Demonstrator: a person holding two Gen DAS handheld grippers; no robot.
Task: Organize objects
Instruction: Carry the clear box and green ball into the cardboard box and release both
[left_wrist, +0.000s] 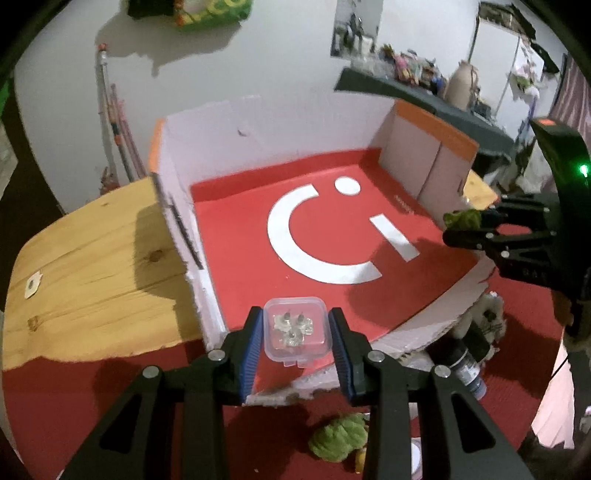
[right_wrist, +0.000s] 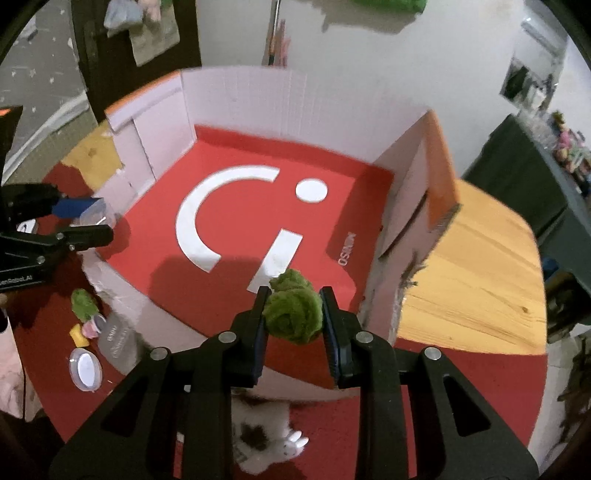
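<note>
Left gripper: the left gripper (left_wrist: 295, 332) pinches a clear case (left_wrist: 296, 329) between its blue pads (left_wrist: 253, 354); from the right wrist view it shows at the left edge (right_wrist: 83, 221), with the case just over the near-left rim of the box.
Clear case: small, square, see-through, with a few shiny metal bits inside; it is held above the near edge of the box floor, lid tab pointing toward the camera.
Right gripper: the right gripper (right_wrist: 293, 314) is clamped on a green ball (right_wrist: 293, 314); in the left wrist view it comes in from the right (left_wrist: 465, 227) with green fluff showing at its tips.
Green ball: fuzzy, moss-coloured, squeezed between the black fingers (right_wrist: 258, 321) over the near part of the box floor, close to the white bar of the logo.
Near clutter: on the red mat (left_wrist: 55, 406) in front of the box lie a second green ball (left_wrist: 338, 437), a round lid (right_wrist: 85, 369), a yellow piece (right_wrist: 79, 334), a pink piece (right_wrist: 90, 328), a dark bottle (left_wrist: 467, 363) and a white plush toy (right_wrist: 273, 439).
Box: an open white cardboard box (left_wrist: 177, 177) with a red floor bearing a white curved logo (left_wrist: 295, 236); the near wall is torn low, and the side flaps have orange outer faces.
Table: a pale wooden table (left_wrist: 85, 258) carries the box; bare wood shows on both sides of it.
Far: a white wall (left_wrist: 277, 66) behind, and a dark shelf (left_wrist: 424, 96) crowded with small items, too blurred to name.
</note>
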